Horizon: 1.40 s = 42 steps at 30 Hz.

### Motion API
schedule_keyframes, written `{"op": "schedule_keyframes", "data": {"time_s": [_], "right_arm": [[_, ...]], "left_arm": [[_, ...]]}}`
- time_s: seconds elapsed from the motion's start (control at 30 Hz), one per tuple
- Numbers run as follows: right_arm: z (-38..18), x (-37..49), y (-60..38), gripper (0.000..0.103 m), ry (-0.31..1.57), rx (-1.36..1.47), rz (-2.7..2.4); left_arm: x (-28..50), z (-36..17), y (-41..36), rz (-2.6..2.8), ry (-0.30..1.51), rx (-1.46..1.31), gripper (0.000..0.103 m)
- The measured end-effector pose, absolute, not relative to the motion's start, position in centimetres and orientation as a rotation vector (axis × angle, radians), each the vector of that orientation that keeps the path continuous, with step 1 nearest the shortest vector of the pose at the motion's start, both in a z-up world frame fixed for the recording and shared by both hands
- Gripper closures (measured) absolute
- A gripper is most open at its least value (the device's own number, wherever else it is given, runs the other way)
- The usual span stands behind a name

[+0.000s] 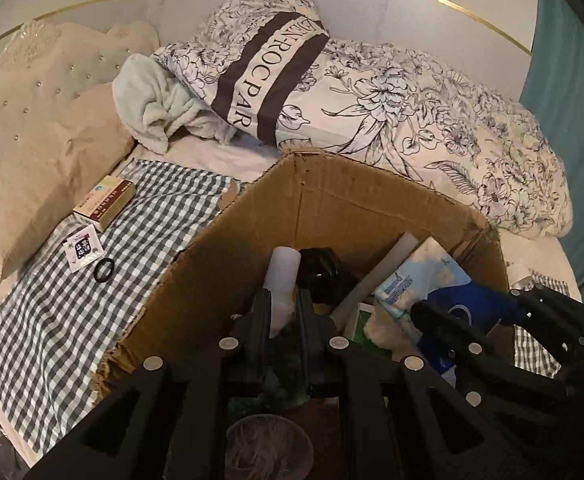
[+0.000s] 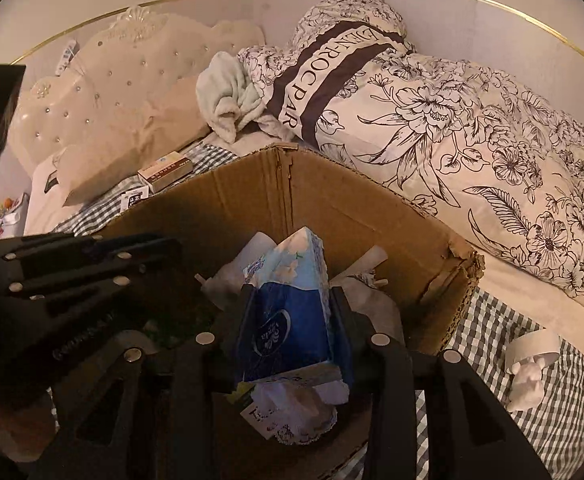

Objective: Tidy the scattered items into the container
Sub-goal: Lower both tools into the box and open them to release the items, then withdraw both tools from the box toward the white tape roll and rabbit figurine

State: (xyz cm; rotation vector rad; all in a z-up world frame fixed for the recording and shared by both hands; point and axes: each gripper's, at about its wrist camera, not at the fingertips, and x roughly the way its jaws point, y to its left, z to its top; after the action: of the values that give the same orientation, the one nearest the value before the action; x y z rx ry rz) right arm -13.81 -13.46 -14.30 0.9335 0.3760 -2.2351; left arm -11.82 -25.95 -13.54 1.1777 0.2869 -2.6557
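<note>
Hovering over the open brown cardboard box (image 1: pixel 332 208) on the bed, the left hand-held gripper (image 1: pixel 283 304) pinches a white paper roll (image 1: pixel 282 280) narrowly, long axis pointing away into the box. Just right, the right hand-held gripper (image 2: pixel 290 312) clasps a blue tissue pack (image 2: pixel 288 320), box floor directly below.

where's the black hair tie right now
In the left wrist view, the black hair tie lies on the checked cloth, left of the cardboard box, beside a small white packet.
</note>
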Motion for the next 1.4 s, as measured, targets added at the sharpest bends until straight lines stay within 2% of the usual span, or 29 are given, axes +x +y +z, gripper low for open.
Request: {"op": "schedule_keyframes", "data": {"time_s": [0.03,0.17,0.23,0.3,0.37,0.43,0.5,0.57,0.6,0.8,1.4], "right_arm": [[-14.3,-13.8,-13.4,0.065,0.376,0.931,-2.237],[-14.1,-13.5,-13.2,0.062,0.367,0.916,-2.248],[-13.9,-13.2,-13.0,0.054,0.367,0.903,-2.256],[-13.5,-13.0,-12.8,0.05,0.358,0.888,-2.26],[-13.0,-12.6,-12.5,0.049,0.347,0.874,-2.267],[-12.6,-12.3,-12.3,0.037,0.336,0.859,-2.276],[-12.0,-11.8,-11.8,0.028,0.31,0.837,-2.284],[-11.4,-11.4,-11.3,0.023,0.292,0.816,-2.29],[-11.0,-11.1,-11.1,0.018,0.289,0.805,-2.295],[-8.5,-9.4,-9.6,0.0,0.272,0.721,-2.335],[-4.1,-5.3,-3.5,0.0,0.268,0.627,-2.41]], "left_arm": [[-11.8,-13.6,-26.0,-2.653,0.29,1.181,0.089],[-11.6,-13.5,-26.2,-2.641,0.29,1.175,0.075],[-11.1,-13.1,-26.4,-2.639,0.301,1.15,0.067],[-10.7,-12.7,-26.7,-2.636,0.311,1.124,0.055],[-10.0,-12.1,-27.1,-2.637,0.341,1.088,0.052],[-9.4,-11.5,-27.3,-2.637,0.361,1.059,0.044],[-8.9,-11.1,-27.4,-2.639,0.369,1.031,0.024],[-8.3,-10.4,-27.5,-2.639,0.385,0.993,0.009],[-8.0,-10.1,-27.5,-2.644,0.397,0.975,0.006],[-6.2,-7.9,-27.0,-2.665,0.394,0.891,0.0],[-2.8,-2.4,-22.5,-2.7,0.267,0.762,0.0]]}}
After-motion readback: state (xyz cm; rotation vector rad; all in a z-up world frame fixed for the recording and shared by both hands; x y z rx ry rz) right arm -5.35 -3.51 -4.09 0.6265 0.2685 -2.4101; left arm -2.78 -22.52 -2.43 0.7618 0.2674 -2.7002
